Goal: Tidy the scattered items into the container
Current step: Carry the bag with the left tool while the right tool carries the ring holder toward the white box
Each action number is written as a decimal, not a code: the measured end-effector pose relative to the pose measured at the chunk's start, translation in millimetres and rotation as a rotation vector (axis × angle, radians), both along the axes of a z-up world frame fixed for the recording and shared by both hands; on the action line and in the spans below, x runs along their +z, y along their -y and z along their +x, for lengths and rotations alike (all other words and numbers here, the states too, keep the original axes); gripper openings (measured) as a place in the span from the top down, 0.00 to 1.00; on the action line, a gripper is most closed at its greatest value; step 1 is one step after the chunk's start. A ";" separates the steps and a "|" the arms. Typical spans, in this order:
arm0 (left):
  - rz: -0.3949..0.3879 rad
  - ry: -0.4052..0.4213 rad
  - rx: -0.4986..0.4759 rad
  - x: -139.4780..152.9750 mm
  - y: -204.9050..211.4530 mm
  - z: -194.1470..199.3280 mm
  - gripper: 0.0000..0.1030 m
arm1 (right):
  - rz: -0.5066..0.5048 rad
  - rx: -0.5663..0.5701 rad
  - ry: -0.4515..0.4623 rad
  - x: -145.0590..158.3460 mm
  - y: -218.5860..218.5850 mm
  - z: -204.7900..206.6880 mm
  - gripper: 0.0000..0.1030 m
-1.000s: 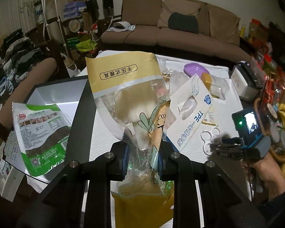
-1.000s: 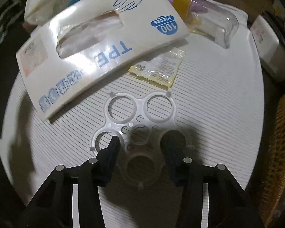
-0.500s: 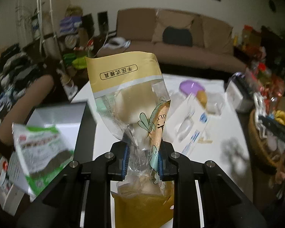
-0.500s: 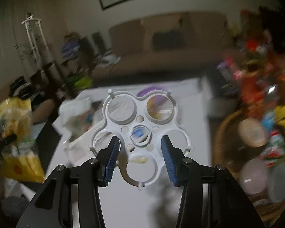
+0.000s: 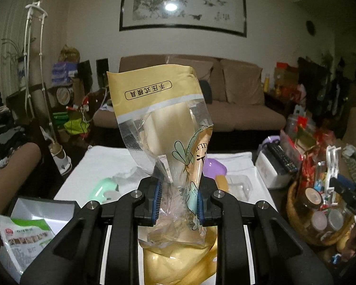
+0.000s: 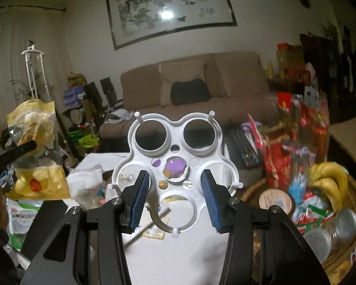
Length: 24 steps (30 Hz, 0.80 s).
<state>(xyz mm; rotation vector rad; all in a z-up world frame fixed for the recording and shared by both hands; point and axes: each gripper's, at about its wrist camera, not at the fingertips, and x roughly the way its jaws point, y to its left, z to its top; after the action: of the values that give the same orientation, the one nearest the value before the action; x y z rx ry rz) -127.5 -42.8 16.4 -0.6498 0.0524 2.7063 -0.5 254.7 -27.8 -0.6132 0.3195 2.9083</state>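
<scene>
My left gripper (image 5: 178,204) is shut on a yellow and clear snack bag (image 5: 163,128) and holds it upright above the white table (image 5: 102,166). The bag also shows at the left of the right wrist view (image 6: 33,156). My right gripper (image 6: 175,197) is shut on a white plastic ring holder (image 6: 175,147) with several round holes, held up in the air over the table (image 6: 178,256). The open grey box (image 5: 42,209) with a green-labelled packet (image 5: 23,237) in it lies at the lower left.
A wicker basket (image 6: 344,244) with bananas, jars and snacks stands at the right. A purple lid (image 5: 214,168), a clear plastic shell (image 5: 239,185), a mint green item (image 5: 104,186) and a white box with a remote (image 5: 273,166) lie on the table. A brown sofa (image 5: 237,109) is behind.
My right gripper has lifted the ring holder off the table and tilted up. My left gripper has also risen and tilted up with the snack bag.
</scene>
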 end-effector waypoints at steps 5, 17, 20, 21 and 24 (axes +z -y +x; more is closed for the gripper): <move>-0.004 -0.014 0.065 -0.2 37.9 -13.0 0.79 | 0.007 0.042 0.046 1.7 35.1 -36.1 0.55; -0.058 -0.042 0.231 8.8 142.8 -25.2 0.79 | 0.024 0.202 0.070 6.3 144.0 -105.9 0.55; -0.070 -0.032 0.265 11.4 164.2 -22.9 0.79 | 0.034 0.264 0.060 11.8 181.9 -123.1 0.55; -0.070 -0.026 0.274 11.9 173.8 -22.6 0.79 | 0.034 0.294 0.059 13.3 198.2 -130.2 0.55; -0.062 -0.013 0.315 10.9 200.9 -23.8 0.79 | 0.039 0.369 0.061 14.5 237.5 -144.8 0.55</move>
<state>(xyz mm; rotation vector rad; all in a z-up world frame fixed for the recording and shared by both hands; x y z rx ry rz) -151.4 -243.8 27.3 -0.7111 0.0408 3.0217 -145.3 17.2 -13.3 -0.8314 0.1538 3.2252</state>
